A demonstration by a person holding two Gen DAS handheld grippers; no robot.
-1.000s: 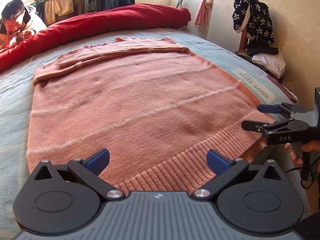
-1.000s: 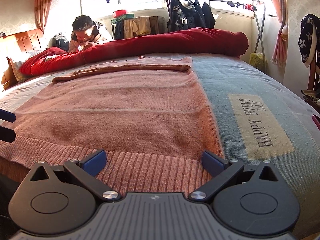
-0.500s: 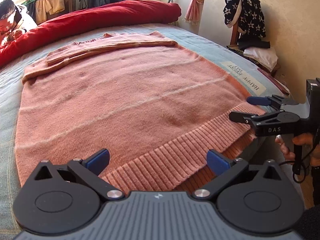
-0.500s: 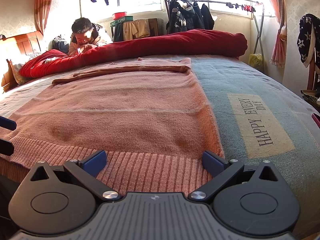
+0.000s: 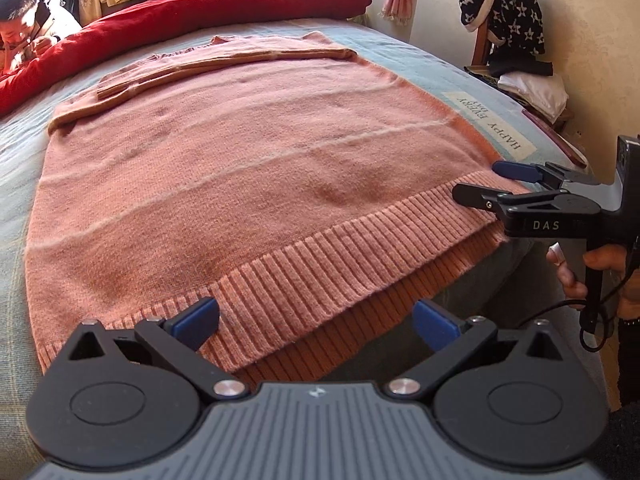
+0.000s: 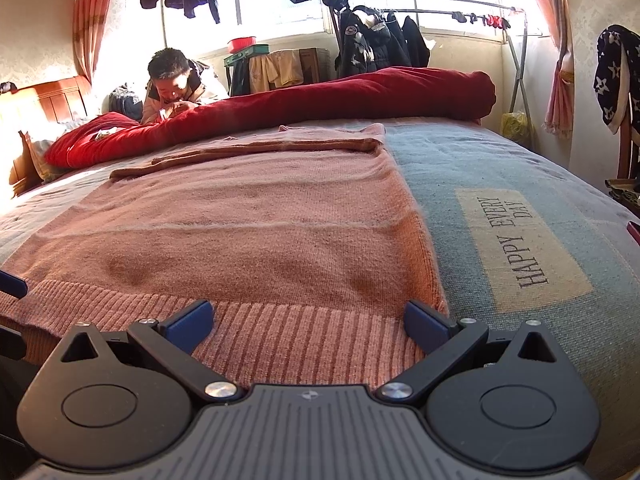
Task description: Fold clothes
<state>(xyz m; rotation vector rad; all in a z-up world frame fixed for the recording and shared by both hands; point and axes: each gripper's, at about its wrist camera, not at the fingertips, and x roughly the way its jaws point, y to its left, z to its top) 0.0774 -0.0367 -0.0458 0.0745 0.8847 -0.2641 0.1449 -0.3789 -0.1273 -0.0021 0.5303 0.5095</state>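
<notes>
A pink knit sweater point(image 5: 256, 184) lies flat on the bed, its sleeves folded across the far end. The ribbed hem point(image 5: 320, 264) faces me, and its lower layer droops over the bed edge. My left gripper point(image 5: 316, 322) is open just above the hem's left part, with nothing between the fingers. My right gripper point(image 5: 500, 184) stands open at the hem's right corner, held by a hand point(image 5: 600, 264). In the right wrist view the right gripper point(image 6: 307, 322) is open over the ribbed hem of the sweater point(image 6: 240, 240).
The blue-grey bed cover point(image 6: 480, 168) carries a "HAPPY EVERY DAY" patch point(image 6: 520, 240). A rolled red duvet point(image 6: 320, 96) lies along the far side, with a person point(image 6: 172, 80) behind it. A chair piled with clothes point(image 5: 508, 12) stands by the wall on the right.
The left gripper has drawn back toward the bed edge, so the hem's hanging lower layer now shows. The right gripper has barely moved. Both stay open.
</notes>
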